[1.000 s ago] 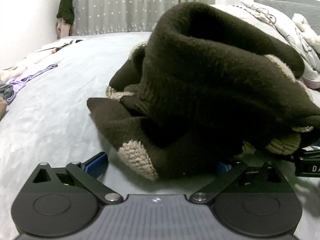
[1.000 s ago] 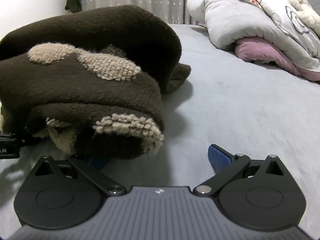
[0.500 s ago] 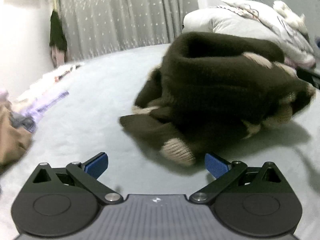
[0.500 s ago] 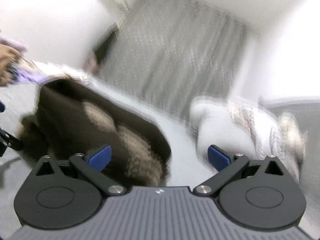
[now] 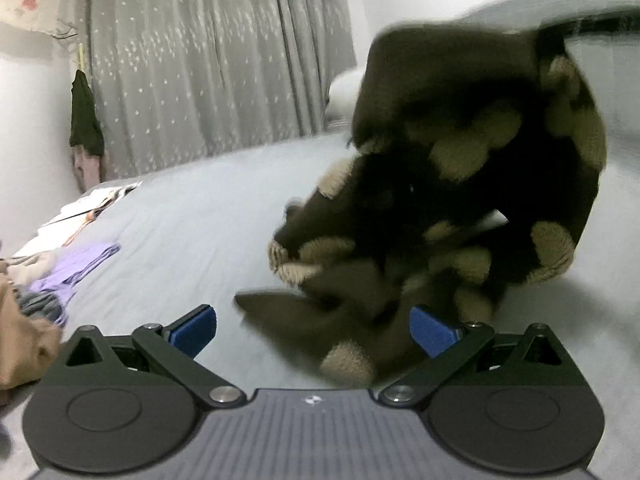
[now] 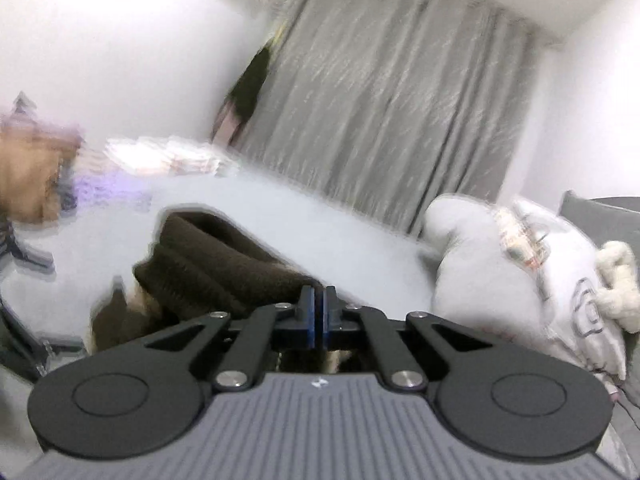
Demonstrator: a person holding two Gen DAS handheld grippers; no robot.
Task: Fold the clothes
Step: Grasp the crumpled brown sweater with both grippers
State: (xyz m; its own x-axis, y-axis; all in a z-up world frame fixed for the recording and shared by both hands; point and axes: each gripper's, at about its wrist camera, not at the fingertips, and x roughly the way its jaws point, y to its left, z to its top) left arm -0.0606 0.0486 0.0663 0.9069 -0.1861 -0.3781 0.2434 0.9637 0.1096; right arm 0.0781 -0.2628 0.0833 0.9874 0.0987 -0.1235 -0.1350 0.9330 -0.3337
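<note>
The left gripper stood wide open before a brown sweater lifted, blurred, above the grey bed. Only the right wrist view showed the right gripper, pads together, apparently pinching the sweater beside a pillow.

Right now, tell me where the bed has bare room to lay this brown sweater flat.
The bare grey sheet between the clothes pile on the left and the lifted brown sweater is widest, running back to the curtain. The pillow side is crowded; the left edge is cluttered.
</note>
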